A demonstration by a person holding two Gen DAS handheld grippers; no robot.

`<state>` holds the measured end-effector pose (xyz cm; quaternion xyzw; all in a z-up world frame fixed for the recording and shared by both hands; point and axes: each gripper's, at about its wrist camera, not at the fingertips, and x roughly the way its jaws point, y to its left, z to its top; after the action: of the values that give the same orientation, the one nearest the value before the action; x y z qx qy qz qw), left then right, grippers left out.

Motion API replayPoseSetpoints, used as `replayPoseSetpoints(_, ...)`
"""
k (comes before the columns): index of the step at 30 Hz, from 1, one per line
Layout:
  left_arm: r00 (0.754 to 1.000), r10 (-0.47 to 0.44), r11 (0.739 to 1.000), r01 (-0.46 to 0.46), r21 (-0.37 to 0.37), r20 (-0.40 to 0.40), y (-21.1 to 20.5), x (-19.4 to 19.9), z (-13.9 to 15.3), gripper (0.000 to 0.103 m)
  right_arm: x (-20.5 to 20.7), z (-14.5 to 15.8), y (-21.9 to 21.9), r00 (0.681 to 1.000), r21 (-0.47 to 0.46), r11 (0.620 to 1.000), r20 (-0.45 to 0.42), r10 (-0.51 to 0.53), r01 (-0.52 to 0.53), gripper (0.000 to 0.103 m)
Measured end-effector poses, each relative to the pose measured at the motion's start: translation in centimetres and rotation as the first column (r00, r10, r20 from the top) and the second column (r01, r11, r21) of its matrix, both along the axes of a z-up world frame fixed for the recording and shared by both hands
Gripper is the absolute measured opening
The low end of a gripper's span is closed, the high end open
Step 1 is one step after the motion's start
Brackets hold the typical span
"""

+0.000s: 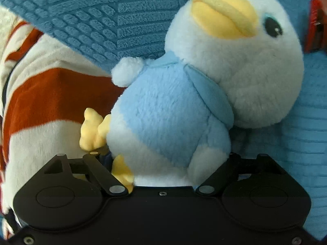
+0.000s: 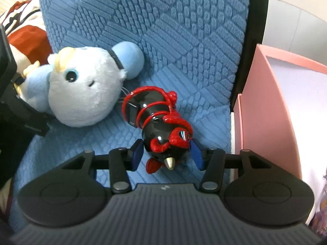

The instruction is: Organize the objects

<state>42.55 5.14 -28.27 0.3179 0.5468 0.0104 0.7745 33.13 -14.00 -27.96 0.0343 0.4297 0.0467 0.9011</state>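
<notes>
A home: plush toys (image 2: pixel 83 89) on a blue textured cushion (image 2: pixel 163 30).

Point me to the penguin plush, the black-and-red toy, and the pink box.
penguin plush (image 1: pixel 163 112), left wrist view, on its blue belly.
black-and-red toy (image 2: pixel 157 120), right wrist view, on its glossy black body.
pink box (image 2: pixel 263 102), right wrist view, on its near side wall.

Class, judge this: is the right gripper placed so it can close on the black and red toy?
Probably yes. The right gripper is open with a finger either side of the black and red toy on the blue cushion; nothing lies between.
</notes>
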Motion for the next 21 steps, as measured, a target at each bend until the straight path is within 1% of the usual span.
replayPoseSetpoints(4, 0.999, 0.032, 0.992, -0.036, -0.119, -0.033, -0.2, -1.6, 1.8, 0.079, -0.5, 1.4, 0.4, 0.998, -0.002, 1.0, 0.059, 0.007, -0.007, 0.053)
replayPoseSetpoints(7, 0.994, 0.078, 0.973, -0.091, -0.21, -0.073, -0.2, -2.8, 3.1, 0.078, -1.1, 2.2, 0.3, 0.997, 0.014, 1.0, 0.081, 0.006, -0.007, 0.052)
replayPoseSetpoints(9, 0.99, 0.106, 0.956, -0.128, -0.263, -0.097, -0.2, -3.6, 3.9, 0.077, -1.3, 2.5, 0.2, 0.997, 0.024, 1.0, 0.078, 0.005, -0.007, 0.052)
replayPoseSetpoints(11, 0.982, 0.145, 0.935, -0.175, -0.308, -0.119, 0.0, -4.5, 4.7, 0.077, -1.7, 2.9, 0.1, 0.997, 0.031, 0.999, 0.079, 0.015, -0.017, 0.052)
replayPoseSetpoints(13, 0.971, 0.186, 0.903, -0.23, -0.362, -0.152, 0.2, -5.2, 5.6, 0.077, -2.2, 3.1, 0.3, 0.997, 0.023, 0.999, 0.079, 0.024, -0.026, 0.052)
replayPoseSetpoints(14, 0.965, 0.206, 0.888, -0.254, -0.382, -0.162, -0.1, -6.5, 6.3, 0.077, -2.5, 3.3, 0.3, 0.996, 0.022, 0.999, 0.079, 0.029, -0.031, 0.052)
replayPoseSetpoints(17, 0.95, 0.245, 0.851, -0.307, -0.427, -0.194, -0.1, -8.2, 7.4, 0.077, -3.7, 3.9, 0.2, 0.996, 0.024, 0.998, 0.078, 0.048, -0.05, 0.052)
replayPoseSetpoints(18, 0.944, 0.257, 0.838, -0.323, -0.44, -0.205, -0.5, -9.4, 7.4, 0.077, -4.1, 4.2, 0.2, 0.995, 0.022, 0.998, 0.078, 0.054, -0.056, 0.052)
replayPoseSetpoints(20, 0.935, 0.277, 0.817, -0.351, -0.458, -0.223, -0.3, -10.0, 8.0, 0.077, -5.0, 4.5, 0.1, 0.995, 0.017, 0.998, 0.076, 0.067, -0.068, 0.052)
replayPoseSetpoints(21, 0.931, 0.284, 0.81, -0.361, -0.462, -0.229, -0.3, -10.5, 8.2, 0.077, -5.5, 4.6, 0.1, 0.995, 0.02, 0.997, 0.071, 0.072, -0.073, 0.052)
